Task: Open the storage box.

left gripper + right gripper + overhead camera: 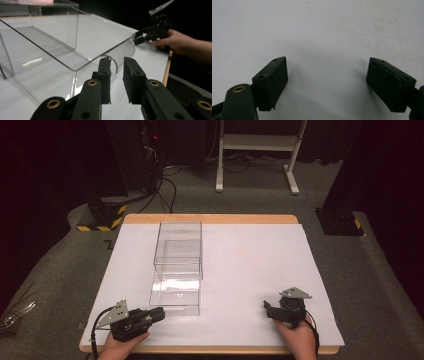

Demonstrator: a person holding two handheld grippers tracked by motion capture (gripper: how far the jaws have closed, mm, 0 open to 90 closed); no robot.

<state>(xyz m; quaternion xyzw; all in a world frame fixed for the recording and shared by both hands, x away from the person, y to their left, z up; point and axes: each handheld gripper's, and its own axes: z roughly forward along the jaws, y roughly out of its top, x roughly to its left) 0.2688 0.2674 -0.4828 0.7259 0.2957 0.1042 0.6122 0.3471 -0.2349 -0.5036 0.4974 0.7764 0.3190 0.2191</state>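
Clear plastic box (177, 270) stands left of centre on the white sheet (250, 265) that covers the bench (210, 218), its long side running away from the person. It is one box, and it seems to have an inner step or shelf, though the clear walls make that hard to read.

Nearest the person, two hands each hold one claw at the bench's near edge. The left hand (120, 347) holds the left claw (156, 314), which points right and forward, its tips just beside the box's near left corner. In the left gripper view the left claw (117, 75) has its jaws a small gap apart with nothing between them, close before a curved finger notch (112, 62) in the box's (50, 62) near wall. The right hand (297, 337) holds the right claw (269, 309) well apart from the box, over bare sheet. In the right gripper view the right claw (327, 82) is spread wide and empty above the sheet (324, 30).

Beyond the bench lie grey floor (240, 200), one white frame stand (257, 150), cables (165, 185) and two yellow-and-black striped bases (102, 217).
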